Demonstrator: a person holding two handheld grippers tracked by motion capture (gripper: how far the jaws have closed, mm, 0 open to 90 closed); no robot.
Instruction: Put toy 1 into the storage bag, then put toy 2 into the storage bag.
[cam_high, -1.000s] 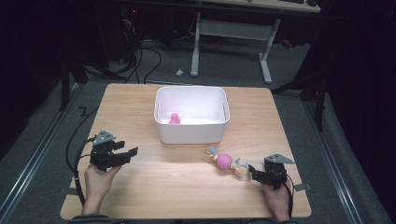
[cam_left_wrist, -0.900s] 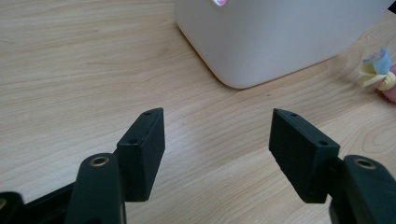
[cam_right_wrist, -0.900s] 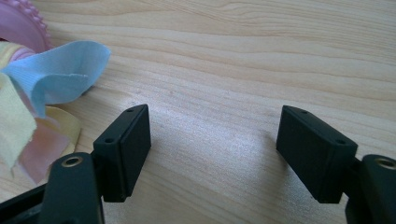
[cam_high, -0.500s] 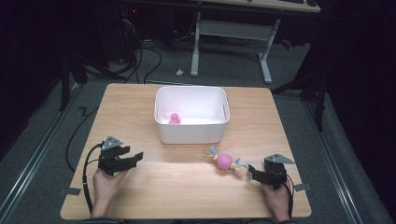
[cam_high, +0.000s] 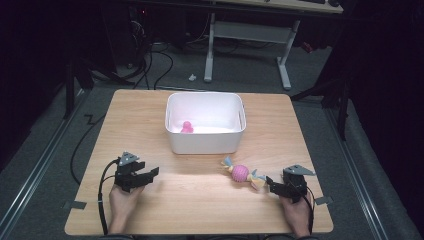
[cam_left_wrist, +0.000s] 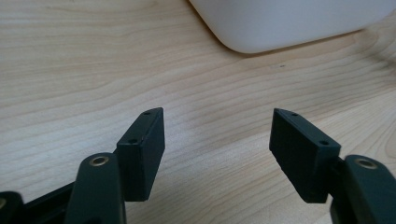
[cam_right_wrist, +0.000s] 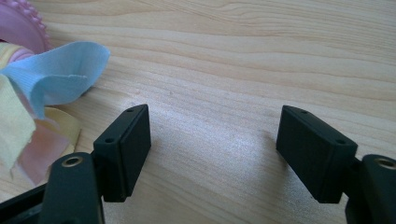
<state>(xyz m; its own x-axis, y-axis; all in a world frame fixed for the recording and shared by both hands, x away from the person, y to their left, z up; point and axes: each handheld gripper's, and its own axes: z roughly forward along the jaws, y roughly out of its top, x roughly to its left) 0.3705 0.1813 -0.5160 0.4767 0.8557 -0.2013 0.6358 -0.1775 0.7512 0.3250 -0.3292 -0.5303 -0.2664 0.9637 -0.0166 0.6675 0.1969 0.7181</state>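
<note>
High view: white bin (cam_high: 205, 123) mid-counter (cam_high: 150, 215), small pink piece (cam_high: 186, 127) inside. Toy (cam_high: 242, 173), a pink ball with cloth tails, lies flat on the counter in front of the bin's right corner, long axis slanting from upper left to lower right, near tail just ahead of the right tongs (cam_high: 271, 183), likely set for pickup. Left tongs (cam_high: 151, 173) low, well apart from it.

Left gripper view: left tongs (cam_left_wrist: 217, 135) apart, empty, bin (cam_left_wrist: 289, 21) ahead.

Right gripper view: right tongs (cam_right_wrist: 215, 130) apart, empty; toy (cam_right_wrist: 42, 79) beside the left jaw, outside the gap.
</note>
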